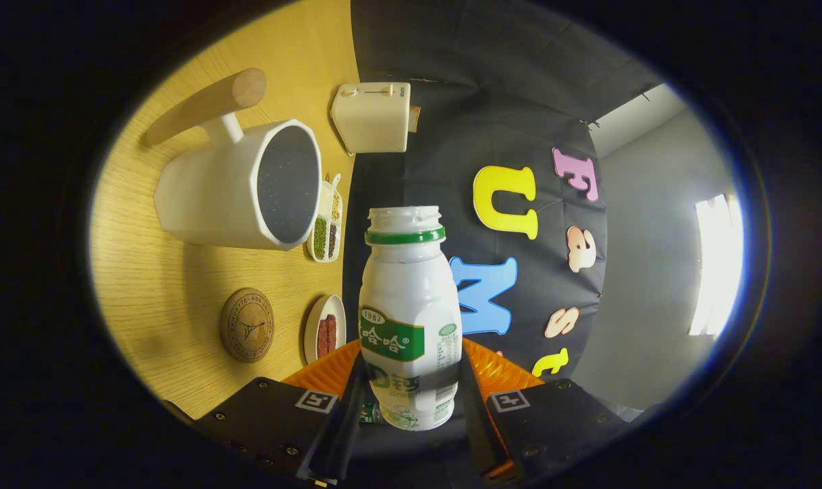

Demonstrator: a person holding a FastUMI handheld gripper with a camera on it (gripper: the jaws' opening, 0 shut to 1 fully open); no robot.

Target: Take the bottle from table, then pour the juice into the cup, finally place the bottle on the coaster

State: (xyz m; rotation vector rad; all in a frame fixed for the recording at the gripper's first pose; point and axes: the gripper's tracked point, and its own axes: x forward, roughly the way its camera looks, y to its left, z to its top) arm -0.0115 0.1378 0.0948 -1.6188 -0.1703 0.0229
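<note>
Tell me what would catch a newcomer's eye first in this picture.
The white bottle, uncapped, stands out first, clamped between the tool's two fingers. Beyond the fingers, a big white cup with a wooden handle sits on the wooden table, with a round coaster nearer the fingers.

The claw (411,397) grips the white plastic bottle (409,319) between both fingers. Beyond it on the wooden bench (146,285) stand the white faceted cup (238,187) with wooden handle, a round wooden coaster (247,324), a small plate (325,329), a divided dish (326,227) and, farthest, a cream toaster (372,117).
</note>
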